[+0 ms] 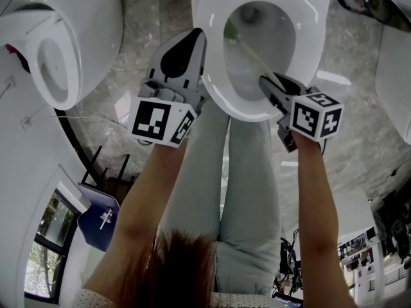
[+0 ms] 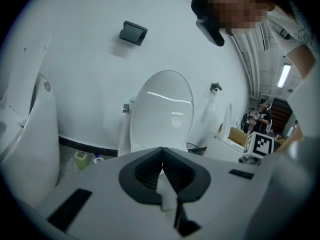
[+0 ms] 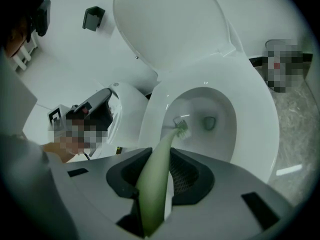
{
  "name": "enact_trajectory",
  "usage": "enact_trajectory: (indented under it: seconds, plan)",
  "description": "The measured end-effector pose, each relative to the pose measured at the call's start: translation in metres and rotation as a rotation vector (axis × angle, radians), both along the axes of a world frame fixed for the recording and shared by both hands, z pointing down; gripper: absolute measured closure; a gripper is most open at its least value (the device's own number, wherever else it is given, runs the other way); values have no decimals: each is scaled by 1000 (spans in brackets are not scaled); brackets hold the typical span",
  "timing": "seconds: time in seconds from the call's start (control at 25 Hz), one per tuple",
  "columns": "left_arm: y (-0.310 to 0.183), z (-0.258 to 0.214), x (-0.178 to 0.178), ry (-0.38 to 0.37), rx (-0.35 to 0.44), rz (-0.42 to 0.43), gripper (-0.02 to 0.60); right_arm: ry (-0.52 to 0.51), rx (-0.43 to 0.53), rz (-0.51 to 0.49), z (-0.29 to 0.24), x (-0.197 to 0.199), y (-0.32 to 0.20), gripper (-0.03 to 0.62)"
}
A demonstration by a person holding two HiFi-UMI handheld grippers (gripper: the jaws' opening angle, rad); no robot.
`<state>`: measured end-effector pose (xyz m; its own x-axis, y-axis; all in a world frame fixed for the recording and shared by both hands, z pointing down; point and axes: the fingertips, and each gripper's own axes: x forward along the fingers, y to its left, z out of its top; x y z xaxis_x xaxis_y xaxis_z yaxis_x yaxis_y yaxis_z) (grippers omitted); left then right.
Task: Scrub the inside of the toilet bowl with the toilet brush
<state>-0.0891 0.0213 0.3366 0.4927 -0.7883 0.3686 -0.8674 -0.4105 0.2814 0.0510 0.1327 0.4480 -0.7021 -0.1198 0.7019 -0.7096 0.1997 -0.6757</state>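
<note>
The white toilet bowl (image 1: 308,27) stands at the top middle of the head view with its lid (image 3: 170,24) raised. My right gripper (image 1: 268,82) hovers over the near rim, shut on the pale green handle of the toilet brush (image 3: 155,184). The handle slants down into the bowl (image 3: 260,109), and the brush head (image 3: 181,128) rests against the inner left wall, left of the drain hole (image 3: 209,122). My left gripper (image 1: 191,42) is shut with nothing in it, beside the bowl's left rim. In the left gripper view its jaws (image 2: 162,173) point at the raised lid (image 2: 162,114).
A second toilet (image 1: 61,40) stands at left and another white fixture (image 1: 393,76) at right, on a grey marble floor (image 1: 138,24). The person's jeans-clad legs (image 1: 247,191) stand before the bowl. A green bottle (image 2: 80,160) sits by the wall, and people stand in the distance (image 2: 259,116).
</note>
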Motion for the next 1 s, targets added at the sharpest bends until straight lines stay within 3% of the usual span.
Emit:
enact_trajectory:
  seconds: [0.28, 0.48, 0.76, 1.0]
  plan:
    - [-1, 3, 0, -2, -3, 2, 578, 20, -52, -43, 9, 7, 32, 479]
    - [-1, 2, 0, -6, -6, 0, 577, 60, -92, -176, 15, 2, 63, 521]
    - [-2, 3, -1, -8, -8, 2, 578, 16, -142, -149, 18, -3, 73, 537]
    - [-2, 3, 0, -6, -9, 7, 578, -37, -252, -48, 23, 5, 83, 548]
